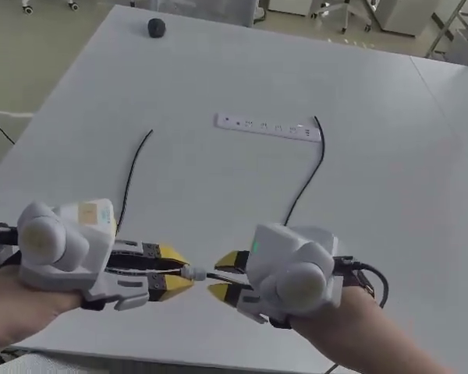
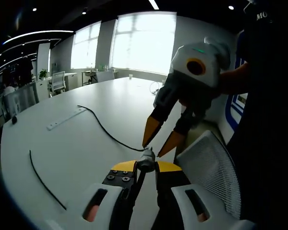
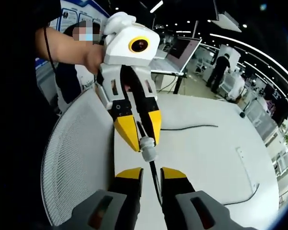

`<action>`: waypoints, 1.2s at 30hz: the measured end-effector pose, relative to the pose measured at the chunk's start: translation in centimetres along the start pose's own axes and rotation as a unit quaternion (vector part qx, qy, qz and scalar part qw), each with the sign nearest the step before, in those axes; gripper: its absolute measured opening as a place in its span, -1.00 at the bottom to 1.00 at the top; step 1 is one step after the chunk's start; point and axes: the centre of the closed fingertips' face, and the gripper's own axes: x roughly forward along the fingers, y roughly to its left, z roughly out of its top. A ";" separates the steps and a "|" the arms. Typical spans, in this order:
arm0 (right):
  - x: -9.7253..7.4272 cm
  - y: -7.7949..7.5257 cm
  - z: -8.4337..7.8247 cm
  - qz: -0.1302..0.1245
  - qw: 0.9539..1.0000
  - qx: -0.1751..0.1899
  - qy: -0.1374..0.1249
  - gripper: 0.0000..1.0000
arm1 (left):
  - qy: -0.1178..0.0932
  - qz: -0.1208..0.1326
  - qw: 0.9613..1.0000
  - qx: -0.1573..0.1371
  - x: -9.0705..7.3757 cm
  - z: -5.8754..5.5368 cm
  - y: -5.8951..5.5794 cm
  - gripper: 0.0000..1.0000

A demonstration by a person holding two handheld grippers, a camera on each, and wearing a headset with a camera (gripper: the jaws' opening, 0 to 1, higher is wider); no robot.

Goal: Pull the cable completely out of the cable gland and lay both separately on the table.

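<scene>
Left tongs (image 1: 183, 273) are held low over the near edge of the desk (image 1: 218, 187), tips pointed right. They are pinched on the cable gland (image 1: 193, 273). In the left gripper view the gland is seen seated between the two yellow tips. It is held clear of the desk surface.

The cable (image 3: 155, 184) is still seated in the gland. It is seen exiting the gland's right end and running straight between the tips of the right tongs (image 1: 215, 276). Right tongs are pointed left, nose to nose with the left pair and just beside the gland. Their tips are spread, with the cable passing through the gap. Contact with the cable cannot be told.

On the desk, from the left:
- A loose black lead (image 1: 132, 175) is laid out well apart from the tongs.
- A dark round object (image 1: 157, 28) is sat near the far edge.
- A white power strip (image 1: 269, 127) is laid flat mid-desk.
- A second black lead (image 1: 308, 175) is run from beside the strip's right end toward the right tongs. Its near end is hidden behind them.

A mesh chair back (image 3: 77, 158) is seen beside the desk edge in both gripper views.
</scene>
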 end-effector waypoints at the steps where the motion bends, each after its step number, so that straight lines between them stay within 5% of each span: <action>1: 0.1 0.0 0.0 0.001 1.000 0.001 -0.001 -0.83 | -0.001 -0.001 1.000 -0.002 0.0 0.0 -0.1 -0.69; 15: 0.9 -0.2 -0.5 -0.009 0.999 -0.033 0.007 -1.00 | -0.004 -0.002 1.000 -0.007 0.7 -0.5 0.3 -0.69; 36: 1.1 -1.5 -1.5 -0.014 0.999 0.050 -0.004 -1.00 | 0.004 -0.010 1.000 -0.015 1.7 -0.3 1.0 -0.69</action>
